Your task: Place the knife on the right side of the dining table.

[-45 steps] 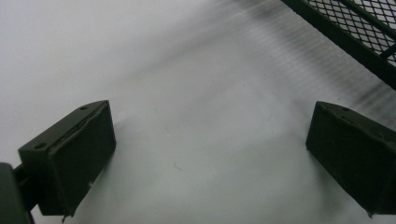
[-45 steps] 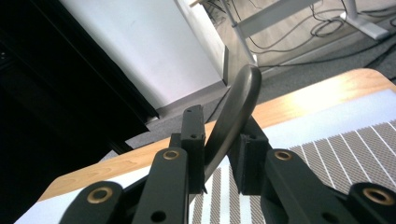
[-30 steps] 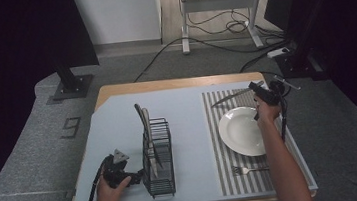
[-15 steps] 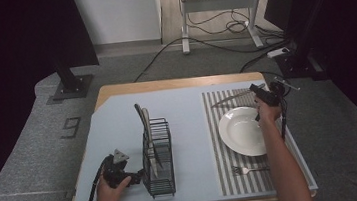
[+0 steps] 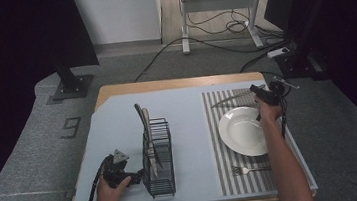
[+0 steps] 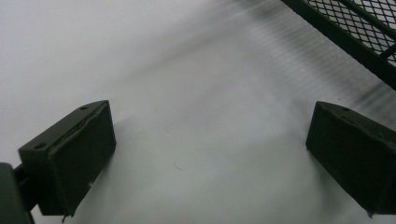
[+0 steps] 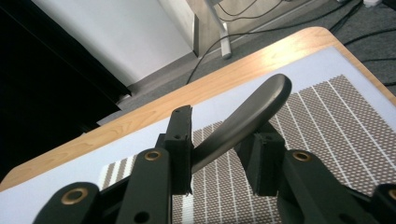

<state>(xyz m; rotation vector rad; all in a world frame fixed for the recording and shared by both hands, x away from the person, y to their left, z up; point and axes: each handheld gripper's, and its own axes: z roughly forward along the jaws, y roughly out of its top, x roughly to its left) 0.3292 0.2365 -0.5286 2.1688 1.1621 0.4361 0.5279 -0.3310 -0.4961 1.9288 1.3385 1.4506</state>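
Nothing much has moved since a second ago. The right gripper still holds the long grey metal knife between its black jaws, above the far edge of the striped placemat, just past the round white plate. The left gripper rests wide open beside the black wire rack.

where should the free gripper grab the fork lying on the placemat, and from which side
Grip the fork at mid-handle, coming straight down from above. It lies flat on the striped placemat below the plate, tines left, handle running right, so the jaws should straddle the thin handle crosswise, clear of the plate rim.
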